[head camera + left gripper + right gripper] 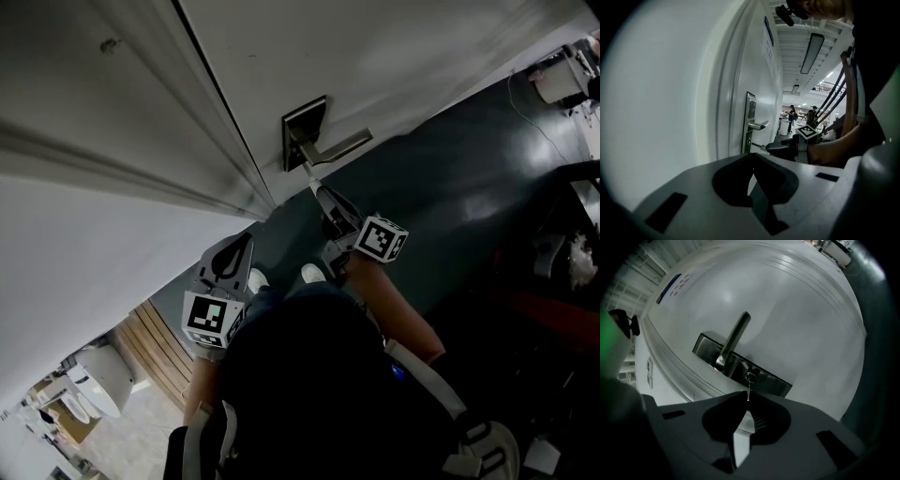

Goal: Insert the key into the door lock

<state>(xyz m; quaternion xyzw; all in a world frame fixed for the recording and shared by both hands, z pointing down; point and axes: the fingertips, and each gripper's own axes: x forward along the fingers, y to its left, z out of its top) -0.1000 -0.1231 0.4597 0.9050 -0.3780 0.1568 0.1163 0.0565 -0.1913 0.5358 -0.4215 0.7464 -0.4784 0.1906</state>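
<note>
The right gripper (746, 398) pinches one slim metal key (748, 389), tip at the single round keyhole (749, 377), unseen from the head view. The left gripper (753, 157) is pressed together, empty.

White door (394, 47), silver lock plate (302, 120), silver key (748, 389), dark teal floor (469, 178), black-and-white squared marker cube (382, 239).

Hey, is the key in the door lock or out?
Barely in, if at all: the key, pinched in the right gripper, meets the keyhole with most of its blade exposed.
</note>
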